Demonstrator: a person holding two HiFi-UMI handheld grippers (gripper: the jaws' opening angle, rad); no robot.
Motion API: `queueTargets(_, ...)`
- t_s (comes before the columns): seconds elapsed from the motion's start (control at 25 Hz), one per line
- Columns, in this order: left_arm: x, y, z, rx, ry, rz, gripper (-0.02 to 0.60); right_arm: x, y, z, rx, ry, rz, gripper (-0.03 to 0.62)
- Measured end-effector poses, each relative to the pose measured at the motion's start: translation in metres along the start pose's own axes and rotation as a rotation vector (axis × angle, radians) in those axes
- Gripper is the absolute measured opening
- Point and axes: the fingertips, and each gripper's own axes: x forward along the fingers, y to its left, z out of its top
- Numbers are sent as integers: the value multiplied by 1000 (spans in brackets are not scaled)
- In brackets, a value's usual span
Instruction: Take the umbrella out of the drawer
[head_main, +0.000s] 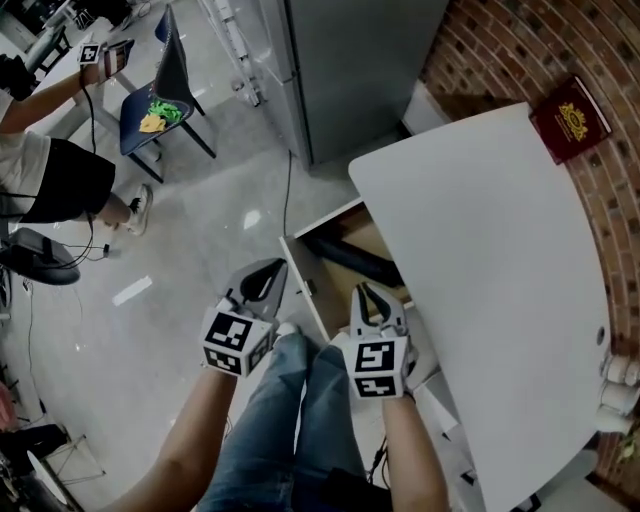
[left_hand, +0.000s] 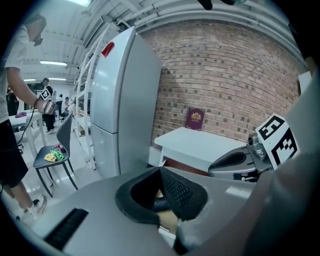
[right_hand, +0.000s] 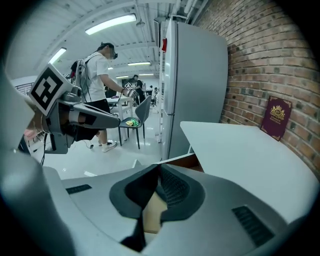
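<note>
Under the white table (head_main: 480, 260) a wooden drawer (head_main: 303, 275) stands pulled out. A dark folded umbrella (head_main: 352, 258) lies inside it, partly hidden by the tabletop. My left gripper (head_main: 280, 266) hovers just outside the drawer's front left corner, shut, with nothing between its jaws (left_hand: 160, 171). My right gripper (head_main: 361, 290) hangs over the drawer's near end, a short way from the umbrella, also shut and empty (right_hand: 159, 168). Through the right gripper's jaws only the drawer's wooden floor (right_hand: 152, 216) shows.
A dark red booklet (head_main: 570, 118) lies at the table's far corner by the brick wall (head_main: 480, 50). A tall grey cabinet (head_main: 360, 70) stands beyond the drawer. To the left a person (head_main: 50, 170) stands beside a chair (head_main: 165, 90). My legs are below the grippers.
</note>
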Motion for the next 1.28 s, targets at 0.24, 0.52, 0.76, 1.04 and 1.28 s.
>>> queueTargets(0.24, 16, 10, -30, -10, 21, -28, -2, 26, -1, -34, -8, 57, -24, 64)
queueTargets(0.52, 32, 18, -69, -46, 79, -45, -2, 60, -1, -73, -38, 158, -45, 213)
queueTargets(0.76, 46, 24, -83, -44, 64, -55, -2, 95, -3, -94, -55, 238, -20, 291)
queueTargets(1.04, 53, 37, -105, -65, 91, -52, -2, 133, -12, -123, -211, 391, -22, 307)
queueTargets(1.28, 62, 40, -109, -55, 75, -62, -2, 162, -24, -150, -327, 523, -33, 307)
